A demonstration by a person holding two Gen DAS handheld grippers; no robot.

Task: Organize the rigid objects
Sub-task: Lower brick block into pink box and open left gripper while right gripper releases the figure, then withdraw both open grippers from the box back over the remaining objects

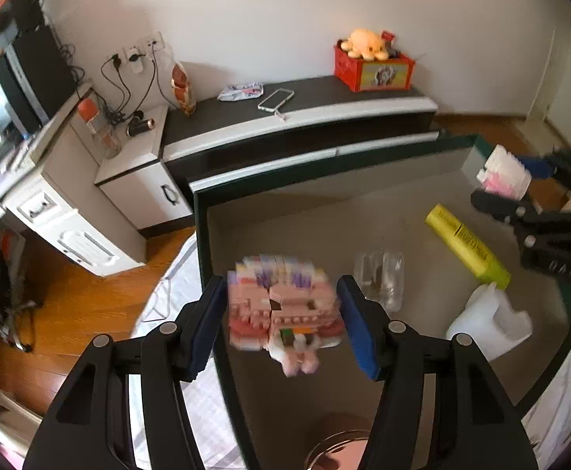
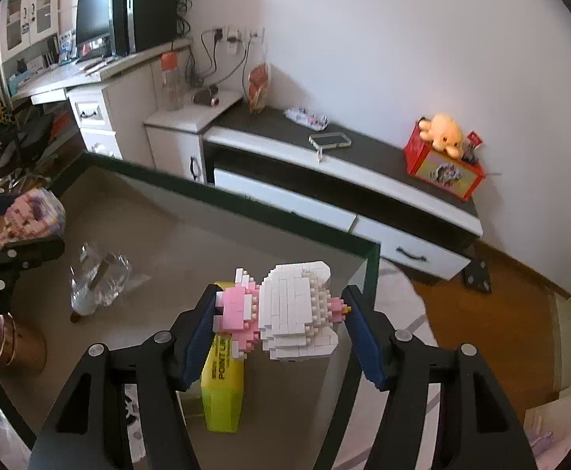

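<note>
Left claw (image 1: 281,321) grips a blurred pink brick figure (image 1: 283,309) over the surface (image 1: 324,211); right claw (image 2: 279,323) clamps a white-and-pink brick figure (image 2: 285,311) above the highlighter (image 2: 223,384) — dark rim (image 2: 371,274) close right.

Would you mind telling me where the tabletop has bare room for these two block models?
Bare tabletop runs along the far edge, beyond the clear plastic bottle. It is crowded nearer: yellow box, white container and copper tin.
</note>
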